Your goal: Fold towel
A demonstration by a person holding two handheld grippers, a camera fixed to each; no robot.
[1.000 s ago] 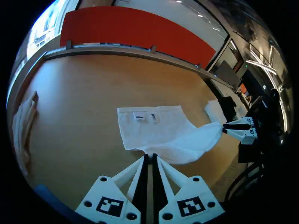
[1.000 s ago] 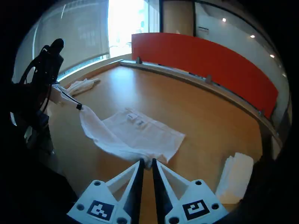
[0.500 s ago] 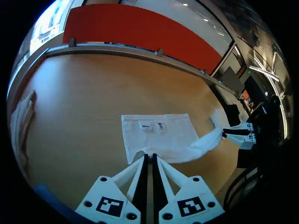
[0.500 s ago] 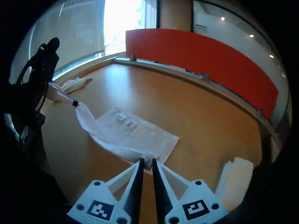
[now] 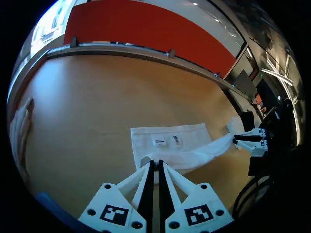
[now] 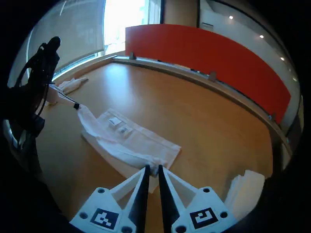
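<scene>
The towel [image 5: 171, 139] lies on the table [image 5: 85, 108] at twelve o'clock from the left gripper [image 5: 154, 165], which pinches its near corner; the right gripper [image 5: 234, 138], at three o'clock, clamps the other. Light and limp, it sags between them, so the corners look the surest hold.

Soft matt white cloth towel [image 5: 171, 143]; smooth wooden tabletop [image 5: 89, 105], slight sheen; matt white plastic left gripper [image 5: 154, 163].

We count one towel [image 5: 186, 136] with two labels [image 5: 158, 141], two grippers, namely left gripper [image 5: 154, 162] and right gripper [image 6: 151, 167], one crumpled pile [image 5: 17, 128], one folded stack [image 6: 243, 190], one desk [image 5: 97, 101], one red panel [image 5: 147, 31]
</scene>
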